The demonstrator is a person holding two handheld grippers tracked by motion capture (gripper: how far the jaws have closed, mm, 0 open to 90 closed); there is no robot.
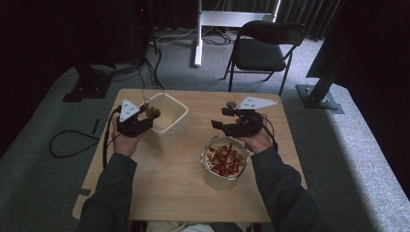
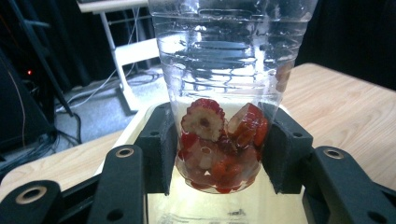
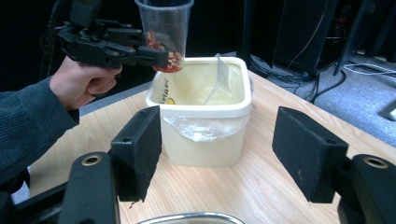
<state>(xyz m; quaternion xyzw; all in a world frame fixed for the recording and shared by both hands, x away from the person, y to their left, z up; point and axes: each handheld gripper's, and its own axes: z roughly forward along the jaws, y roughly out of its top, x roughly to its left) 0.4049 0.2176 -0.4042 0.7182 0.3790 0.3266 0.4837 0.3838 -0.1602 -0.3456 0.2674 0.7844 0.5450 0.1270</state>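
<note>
A clear plastic cup (image 2: pixel 229 70) stands upright between the pads (image 2: pixel 161 144) of my left gripper (image 2: pixel 219 149), which is shut on its lower part. Red sliced dried fruit (image 2: pixel 217 140) fills the cup's bottom. In the high view the left gripper (image 1: pixel 147 113) holds the cup (image 1: pixel 151 109) at the left rim of a cream plastic tub (image 1: pixel 181 108). From the right gripper view, the cup (image 3: pixel 163 23) hangs above the tub's (image 3: pixel 201 111) far corner. My right gripper (image 3: pixel 222 149) stands open and empty, facing the tub. In the high view the right gripper (image 1: pixel 217 120) hovers just beyond a metal bowl (image 1: pixel 209 170).
The metal bowl is heaped with red fruit slices (image 1: pixel 225 159) at the table's front right. A clear plastic liner (image 3: pixel 219 74) sits inside the tub. A black folding chair (image 1: pixel 263 48) stands beyond the table, and cables (image 1: pixel 72 140) lie on the floor at left.
</note>
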